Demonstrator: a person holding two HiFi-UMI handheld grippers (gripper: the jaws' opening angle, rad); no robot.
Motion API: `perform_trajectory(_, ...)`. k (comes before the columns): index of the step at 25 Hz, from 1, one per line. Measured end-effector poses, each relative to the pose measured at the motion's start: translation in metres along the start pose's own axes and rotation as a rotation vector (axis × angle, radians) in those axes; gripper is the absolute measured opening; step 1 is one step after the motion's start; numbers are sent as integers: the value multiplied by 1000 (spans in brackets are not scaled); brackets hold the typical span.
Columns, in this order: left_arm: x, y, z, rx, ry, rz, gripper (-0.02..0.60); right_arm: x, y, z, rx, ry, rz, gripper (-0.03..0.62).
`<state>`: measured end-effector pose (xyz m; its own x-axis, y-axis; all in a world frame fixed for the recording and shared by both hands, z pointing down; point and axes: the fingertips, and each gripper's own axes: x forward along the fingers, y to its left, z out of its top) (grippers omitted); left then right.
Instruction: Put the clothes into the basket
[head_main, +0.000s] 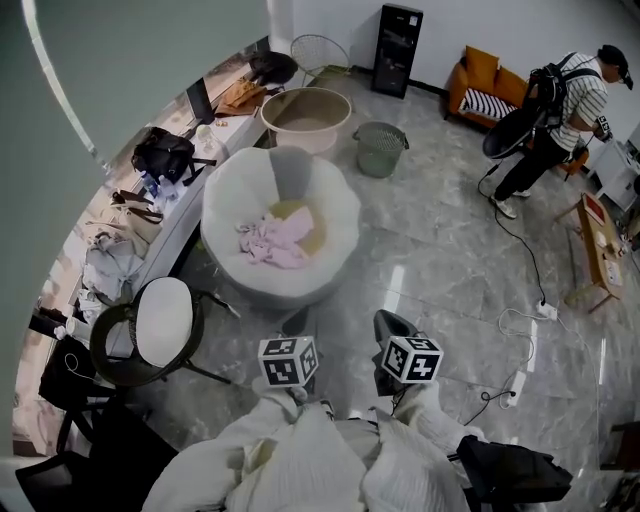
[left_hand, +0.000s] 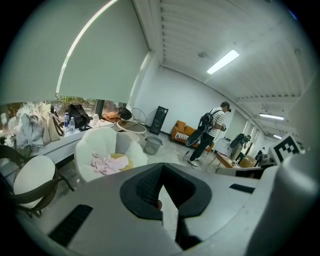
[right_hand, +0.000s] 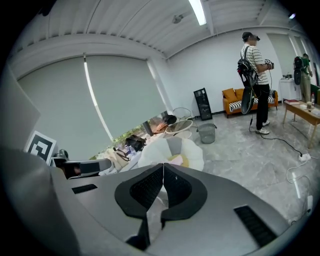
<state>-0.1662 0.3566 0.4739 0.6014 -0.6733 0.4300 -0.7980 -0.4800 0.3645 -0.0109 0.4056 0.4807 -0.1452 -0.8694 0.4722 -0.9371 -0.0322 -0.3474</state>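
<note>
Head view: crumpled pink clothes (head_main: 275, 240) lie in the seat of a white petal-shaped round chair (head_main: 225, 200). A beige round plastic tub (head_main: 305, 115) and a grey-green mesh basket (head_main: 380, 150) stand on the floor beyond the chair, and neither holds any of the clothes. The left gripper (head_main: 296, 322) and right gripper (head_main: 390, 325) are low in frame, short of the chair. Left gripper view: the left gripper (left_hand: 162, 167) is clenched tip to tip with nothing between its jaws, and the clothes (left_hand: 105, 162) lie ahead. Right gripper view: the right gripper (right_hand: 163, 167) is likewise closed and empty, with the chair (right_hand: 192, 152) ahead.

White sleeves (head_main: 300, 455), black-and-white marker cubes (head_main: 289, 361)
</note>
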Motion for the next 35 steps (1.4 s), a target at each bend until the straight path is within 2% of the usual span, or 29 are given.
perform_trajectory(7, 35, 19, 2, -48, 27, 28, -3, 35, -16, 19, -13, 28, -15, 25)
perform_trajectory(15, 98, 18, 8, -84, 51, 89, -3, 90, -59, 45, -20, 77, 32, 25)
perform_trajectory(21, 177, 13, 46, -133, 32, 186, -3, 155, -101, 106, -71, 107, 127, 25)
perform_trajectory(24, 222, -3, 71, -144, 17, 210, -3, 183, -130, 140, -113, 120, 161, 25)
perform_trajectory(27, 266, -19, 94, -148, 8, 213, -3, 210, -163, 168, -95, 145, 170, 25)
perform_trajectory(30, 300, -31, 110, -160, -1, 225, -3, 232, -190, 188, -108, 174, 186, 25)
perform_trajectory(35, 339, -33, 117, -225, 5, 285, -3, 259, -223, 211, -131, 221, 218, 25)
